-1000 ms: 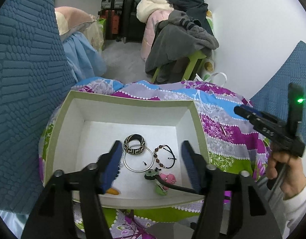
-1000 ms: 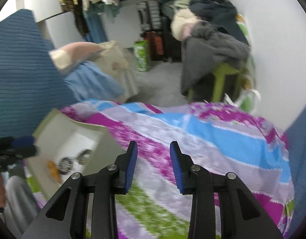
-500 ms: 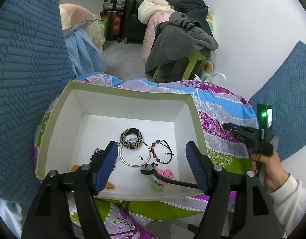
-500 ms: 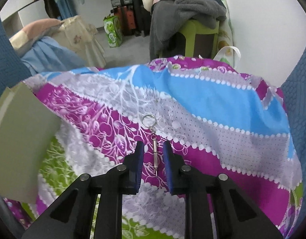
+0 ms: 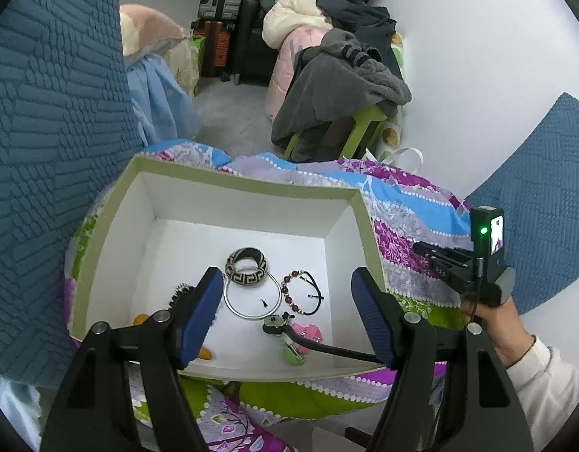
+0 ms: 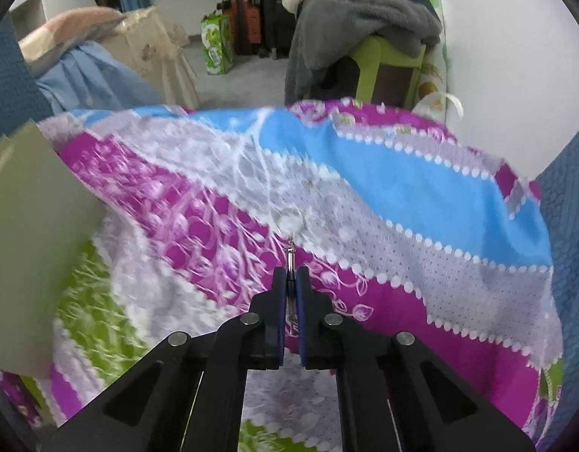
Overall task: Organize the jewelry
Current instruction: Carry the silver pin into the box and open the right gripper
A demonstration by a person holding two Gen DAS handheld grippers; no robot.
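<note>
Jewelry already gathered lies on the white floor of the open box [image 5: 248, 184]: a patterned bangle [image 5: 247, 266], a plain silver hoop [image 5: 252, 298], a beaded bracelet [image 5: 294, 290] on a dark cord, and a green and pink clip [image 5: 300, 342] near the box's front wall. Something orange [image 5: 206, 354] sits toward the front left corner, half hidden behind a finger of the tongs. One piece is outside the box, on the bright patterned cloth [image 6: 402, 203] that covers the surface: a thin metal pendant with a ring [image 6: 290, 254] at its top, lying near the middle of the cloth, to the right of the box's right wall [image 6: 29, 233].

The right gripper [image 6: 290, 282] is clenched on this pendant; the blue pads press together on its lower part, while the shaft and ring stick out beyond the tips. Whether it has left the cloth cannot be told. The left gripper [image 5: 285, 320] hangs over the front of the box with its jaws spread wide and nothing between them; a dark cord [image 5: 327, 348] runs across just below.

The step in hand appears to be the pickup of the last loose piece. The next move likely calls for a lift clear of the cloth, then a carry leftward over the box's right wall and a release above a bare part of the floor, away from the pieces already there. The pendant is thin and held near one end, so it could swing or slip on the way.
</note>
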